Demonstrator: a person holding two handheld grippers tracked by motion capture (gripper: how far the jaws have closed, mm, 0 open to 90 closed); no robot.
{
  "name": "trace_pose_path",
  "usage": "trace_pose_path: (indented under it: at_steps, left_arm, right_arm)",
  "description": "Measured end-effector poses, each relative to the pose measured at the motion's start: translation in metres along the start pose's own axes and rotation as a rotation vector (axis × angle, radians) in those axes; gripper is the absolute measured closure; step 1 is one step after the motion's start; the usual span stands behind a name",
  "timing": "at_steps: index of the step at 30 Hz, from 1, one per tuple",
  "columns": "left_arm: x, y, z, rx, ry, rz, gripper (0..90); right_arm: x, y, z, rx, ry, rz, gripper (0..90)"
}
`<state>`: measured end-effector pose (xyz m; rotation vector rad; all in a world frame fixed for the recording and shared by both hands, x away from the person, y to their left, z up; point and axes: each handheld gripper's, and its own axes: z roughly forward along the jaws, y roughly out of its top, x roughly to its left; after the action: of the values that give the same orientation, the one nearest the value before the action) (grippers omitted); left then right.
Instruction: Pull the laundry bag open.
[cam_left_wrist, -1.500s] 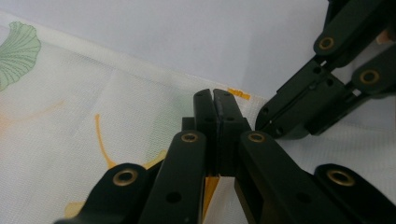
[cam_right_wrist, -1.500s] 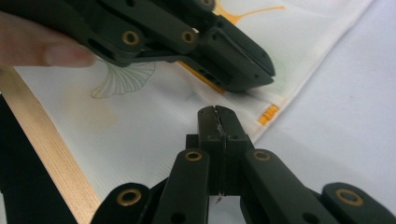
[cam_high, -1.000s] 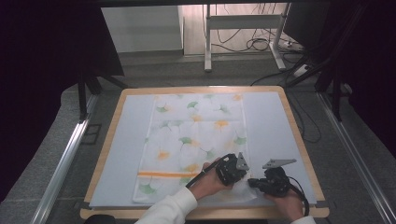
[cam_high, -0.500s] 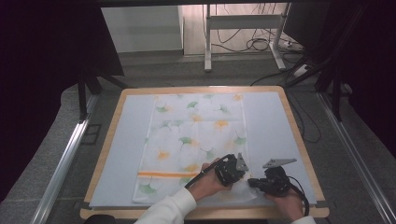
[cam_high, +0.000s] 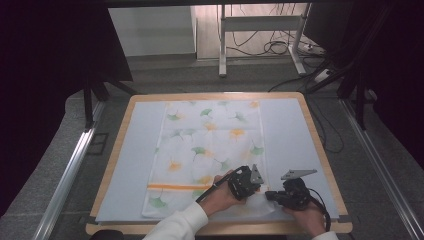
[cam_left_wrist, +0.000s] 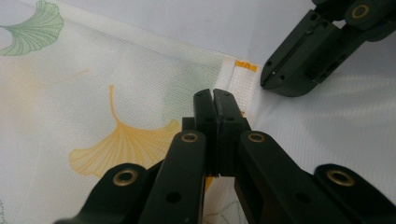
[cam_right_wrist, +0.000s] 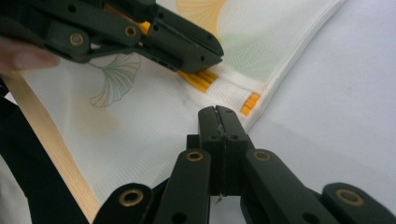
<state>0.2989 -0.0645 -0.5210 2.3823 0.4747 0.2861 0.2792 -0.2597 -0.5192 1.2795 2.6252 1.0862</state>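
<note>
Item: ginkgo-leaf print towel (cam_high: 210, 150), white with an orange stripe (cam_high: 175, 187) near its front end; I see it spread flat, lengthwise, on the pale blue mat (cam_high: 295, 135) of the wooden-edged table (cam_high: 320, 145).
Left gripper (cam_left_wrist: 214, 100): I note the jaws pressed together, tips over the towel's near right corner beside the orange-striped hem; whether cloth is pinched between them I cannot tell.
Right gripper (cam_right_wrist: 218, 116): jaws together, low at the same corner's edge, just beside the left gripper; grip on cloth I cannot tell
</note>
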Motion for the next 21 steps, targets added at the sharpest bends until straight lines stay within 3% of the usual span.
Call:
trace_pose_path:
  at_steps: [3, 8, 11, 16, 21]
  left_arm:
    - [0.001, 0.0, 0.001, -0.005, -0.008, -0.003, 90.0]
    - [0.001, -0.001, 0.001, -0.013, 0.0, -0.002, 90.0]
    - [0.0, -0.001, 0.001, -0.008, 0.005, 0.006, 90.0]
    - [-0.005, -0.001, -0.001, 0.013, 0.047, 0.03, 90.0]
    - [-0.001, -0.003, -0.003, 0.01, 0.028, 0.015, 90.0]
  right_arm:
    - [-0.002, 0.009, 0.002, -0.027, -0.012, 0.026, 89.7]
    - [-0.004, 0.015, 0.007, -0.025, -0.043, 0.053, 89.6]
    - [-0.006, 0.016, 0.008, -0.011, -0.034, 0.068, 89.8]
    - [-0.008, 0.016, 0.008, -0.007, -0.025, 0.077, 89.8]
    - [-0.008, 0.016, 0.008, -0.009, -0.024, 0.078, 89.8]
